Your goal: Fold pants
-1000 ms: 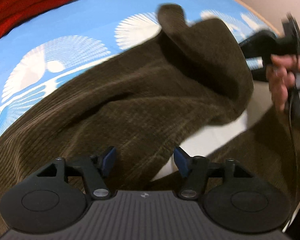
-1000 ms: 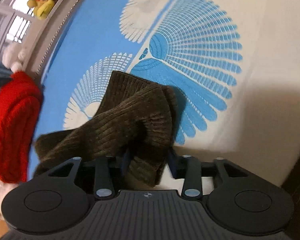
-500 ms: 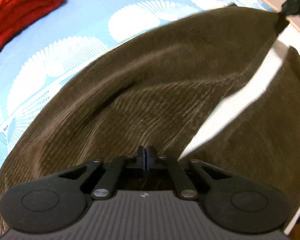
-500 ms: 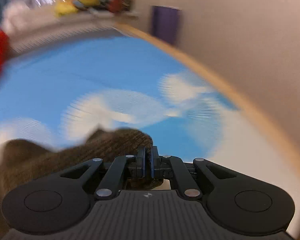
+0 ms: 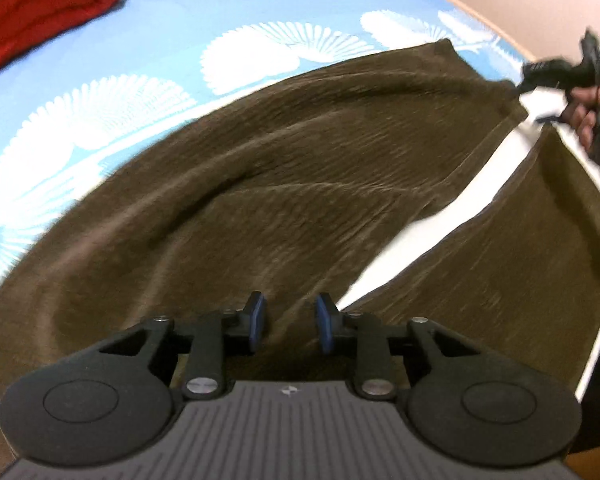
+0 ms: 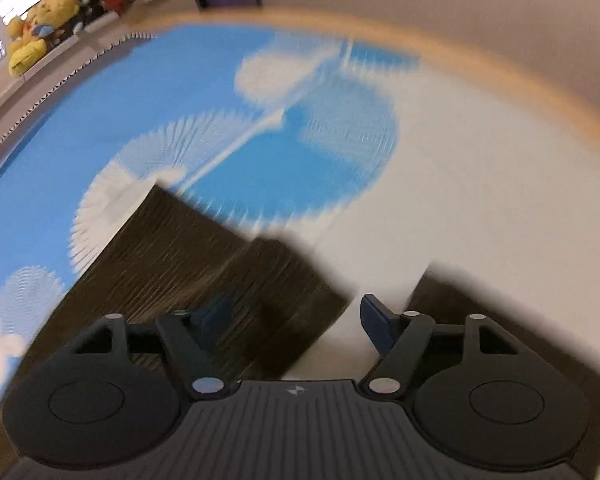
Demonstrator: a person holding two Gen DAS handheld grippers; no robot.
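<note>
Pants (image 5: 308, 184) flat, legs apart w/ bedsheet (image 5: 428, 232) strip between.

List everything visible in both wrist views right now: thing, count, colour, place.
pants: one, dark brown corduroy, spread across the bed, legs apart
bed cover: one, blue with white fan prints, under the pants
knitted bundle: one, red, far left corner of the bed
soft toy: one, yellow, on the ledge behind the bed
left gripper: black, blue pads, jaws just opening, over the pants
right gripper: black, jaws just opening, above a leg end
hand: one, holding the right gripper
</note>
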